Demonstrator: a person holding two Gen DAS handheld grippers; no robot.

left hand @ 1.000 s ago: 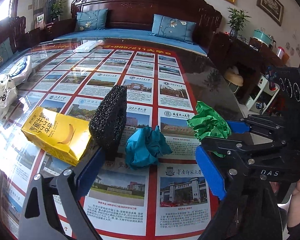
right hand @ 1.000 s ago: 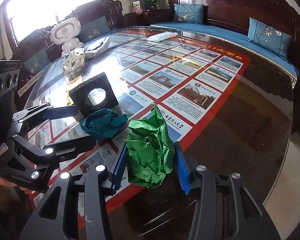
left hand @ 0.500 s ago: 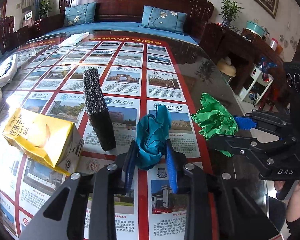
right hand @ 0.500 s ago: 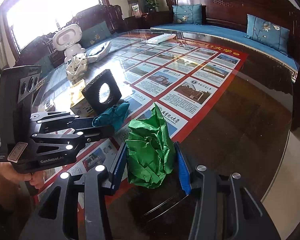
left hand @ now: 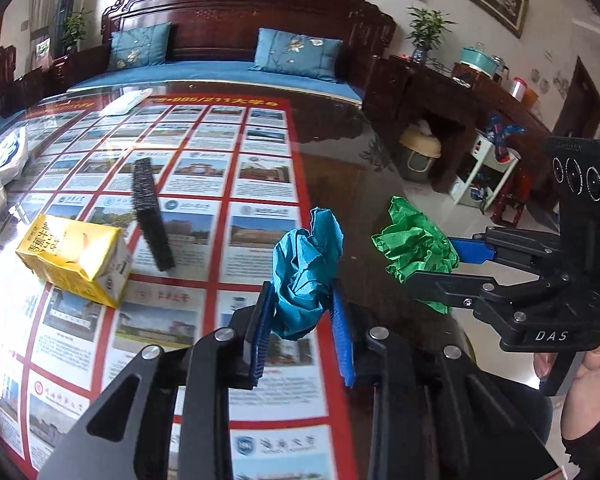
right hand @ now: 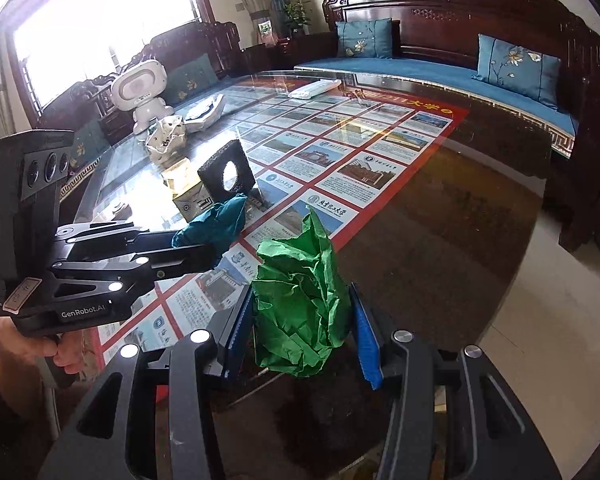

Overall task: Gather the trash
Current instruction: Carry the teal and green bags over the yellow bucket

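My left gripper (left hand: 302, 312) is shut on a crumpled teal paper ball (left hand: 306, 272) and holds it above the glass table. My right gripper (right hand: 300, 322) is shut on a crumpled green paper ball (right hand: 300, 304), also lifted off the table. In the left wrist view the right gripper (left hand: 440, 264) holds the green ball (left hand: 414, 248) to the right. In the right wrist view the left gripper (right hand: 204, 246) holds the teal ball (right hand: 216, 226) at left. A yellow carton (left hand: 74, 258) and a black foam square (left hand: 150, 210) remain on the table.
The glass table (left hand: 380, 184) covers a red poster of photos. A white toy robot (right hand: 142, 94), a small white bag (right hand: 166, 140) and a white remote (right hand: 314, 88) sit farther back. A wooden sofa (left hand: 236, 40) with blue cushions stands behind.
The left gripper closed on the teal ball and lifted it off the table. The right gripper kept the green ball and rose a little.
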